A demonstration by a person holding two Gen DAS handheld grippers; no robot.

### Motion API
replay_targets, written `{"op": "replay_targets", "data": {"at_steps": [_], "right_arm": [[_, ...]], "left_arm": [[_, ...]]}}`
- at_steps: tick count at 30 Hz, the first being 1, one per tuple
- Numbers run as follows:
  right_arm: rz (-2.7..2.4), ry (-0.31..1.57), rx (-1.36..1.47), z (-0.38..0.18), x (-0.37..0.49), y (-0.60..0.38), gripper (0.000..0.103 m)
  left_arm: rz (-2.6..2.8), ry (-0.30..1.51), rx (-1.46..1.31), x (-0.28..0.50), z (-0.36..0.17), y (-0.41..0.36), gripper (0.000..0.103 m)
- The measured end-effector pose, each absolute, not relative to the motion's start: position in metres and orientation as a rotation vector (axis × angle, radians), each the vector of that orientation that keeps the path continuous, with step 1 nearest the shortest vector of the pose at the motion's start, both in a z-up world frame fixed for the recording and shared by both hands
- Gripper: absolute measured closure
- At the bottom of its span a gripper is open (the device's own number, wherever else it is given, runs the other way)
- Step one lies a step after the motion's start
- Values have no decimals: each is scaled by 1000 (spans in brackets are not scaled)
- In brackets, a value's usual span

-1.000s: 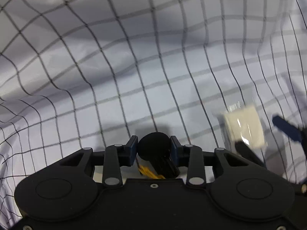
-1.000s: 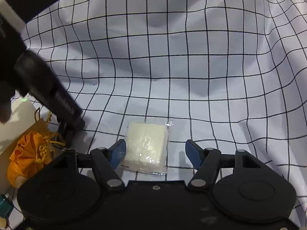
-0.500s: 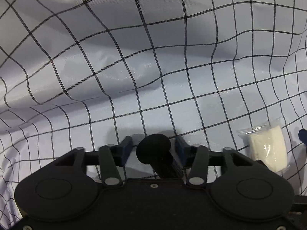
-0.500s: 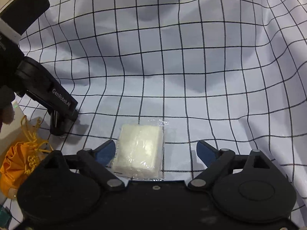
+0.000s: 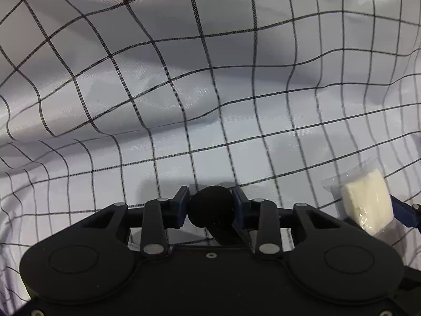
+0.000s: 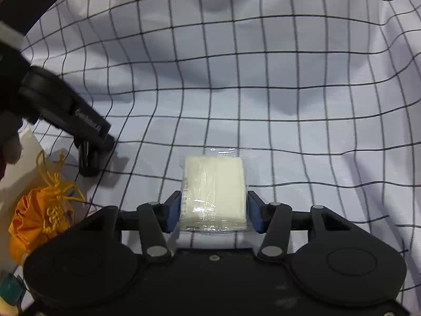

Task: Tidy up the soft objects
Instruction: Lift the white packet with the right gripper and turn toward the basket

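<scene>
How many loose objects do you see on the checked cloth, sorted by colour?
White: 1, a plastic-wrapped white soft pack in the right tool.
Orange: 1, a drawstring fabric pouch.
Black: 1, a round-ended black object in the left tool.
Total: 3.

White cloth (image 6: 302,110) with a thin black grid, greyish in the folds. Creamy white pad (image 6: 214,192) in clear glossy wrap, faint dark print along one side. Blue pads (image 6: 173,214) on black gripper frames. Matte black round object (image 5: 210,206) between blue pads. Bright orange pouch (image 6: 31,218) with yellow-gold knotted cord near the cloth's left edge. Small teal item (image 6: 10,291) at the lower left corner.
</scene>
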State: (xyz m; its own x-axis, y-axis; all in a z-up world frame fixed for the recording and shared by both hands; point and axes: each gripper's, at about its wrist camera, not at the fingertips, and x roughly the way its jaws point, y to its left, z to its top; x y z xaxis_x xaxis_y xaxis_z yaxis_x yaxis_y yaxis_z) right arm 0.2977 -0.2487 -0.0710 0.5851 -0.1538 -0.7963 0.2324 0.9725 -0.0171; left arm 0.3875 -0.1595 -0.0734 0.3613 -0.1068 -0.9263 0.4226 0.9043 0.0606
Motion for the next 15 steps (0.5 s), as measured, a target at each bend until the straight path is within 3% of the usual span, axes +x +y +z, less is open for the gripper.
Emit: {"op": "replay_targets", "data": {"at_steps": [15], "right_arm": [[-376, 864, 14, -33, 243, -273, 52]], "left_arm": [[-514, 1083, 222, 329, -11, -198, 68]]}}
